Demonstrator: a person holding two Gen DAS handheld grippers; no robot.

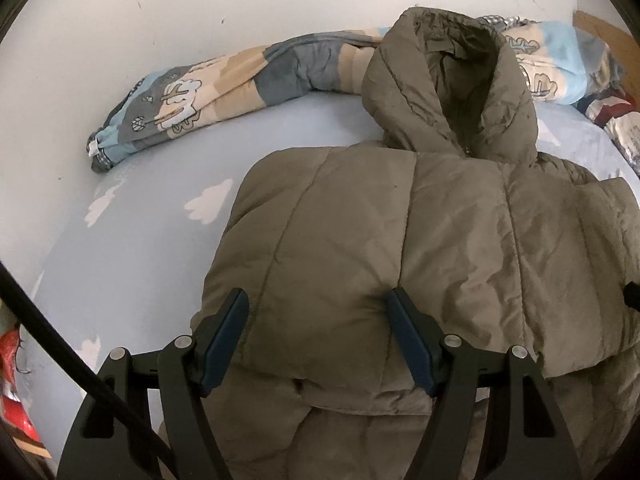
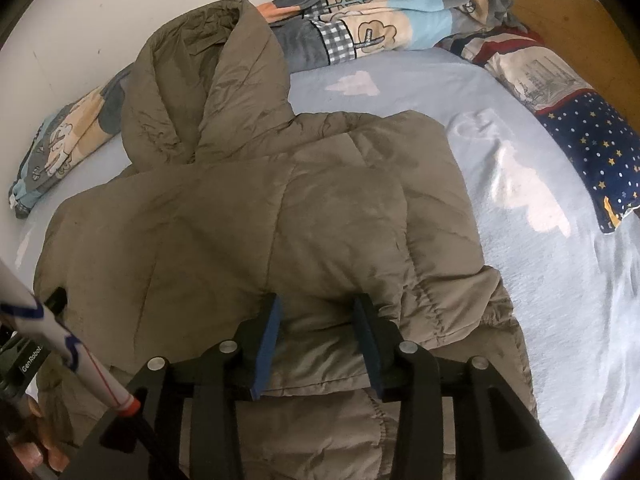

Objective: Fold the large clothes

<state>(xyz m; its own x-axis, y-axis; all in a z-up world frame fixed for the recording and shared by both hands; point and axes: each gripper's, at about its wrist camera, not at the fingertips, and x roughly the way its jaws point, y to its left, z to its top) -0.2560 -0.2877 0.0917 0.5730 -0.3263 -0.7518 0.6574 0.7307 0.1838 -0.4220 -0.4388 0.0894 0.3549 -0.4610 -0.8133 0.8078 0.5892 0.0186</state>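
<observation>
- Spread across the middle of the bed: an olive-brown puffer jacket [image 1: 440, 220] [image 2: 240, 208], quilted, lying flat on a pale blue sheet [image 1: 140, 248] [image 2: 540, 280] printed with white clouds.
- At the far end of the jacket, toward the white wall [image 1: 160, 0]: its hood [image 1: 452, 80] [image 2: 192, 92], standing up and open.
- Near edge of the jacket doubled over onto itself, with a folded layer on top.
- Left gripper [image 1: 316, 304] spread wide over that near fold, blue pads sunk into the puffy fabric on both sides and clamping it.
- Right gripper [image 2: 318, 308] set narrower on the same near fold, a bulge of fabric filling the gap between the pads; whether pressing or merely touching, cannot tell.
- Behind the hood, along the wall: a rolled cartoon-print duvet [image 1: 180, 100] [image 2: 380, 12] in blue, beige and grey.
- Off to the right in the right wrist view: a navy star-patterned pillow [image 2: 592, 148], just beside a wooden headboard [image 2: 560, 12], well apart from the jacket.
</observation>
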